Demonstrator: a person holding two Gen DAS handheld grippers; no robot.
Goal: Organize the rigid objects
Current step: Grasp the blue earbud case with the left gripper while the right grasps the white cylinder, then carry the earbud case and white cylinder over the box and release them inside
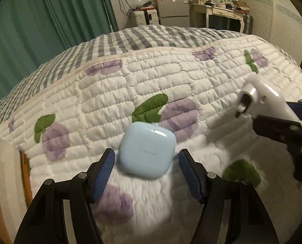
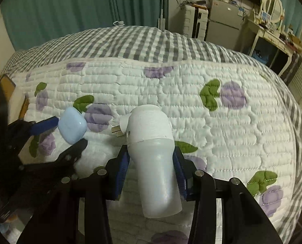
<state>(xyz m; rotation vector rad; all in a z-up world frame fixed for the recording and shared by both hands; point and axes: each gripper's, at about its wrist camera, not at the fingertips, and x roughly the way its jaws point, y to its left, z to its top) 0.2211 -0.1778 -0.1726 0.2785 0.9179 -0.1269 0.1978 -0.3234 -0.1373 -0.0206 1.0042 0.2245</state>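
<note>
Leftmost, the blue earbud case [image 1: 147,148] is bracketed by the left gripper [image 1: 145,169], jaws spread and apparently not yet pressing, on the quilt [image 1: 191,85]. Right of the case, a white plug-in lamp [image 2: 153,148] is clamped by the right gripper [image 2: 151,170], prongs pointing caseward.

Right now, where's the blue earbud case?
The earbud case lies on the floral quilt, between the open left tongs in the left wrist view. The right tongs, holding the white plug light, are to its right.
</note>
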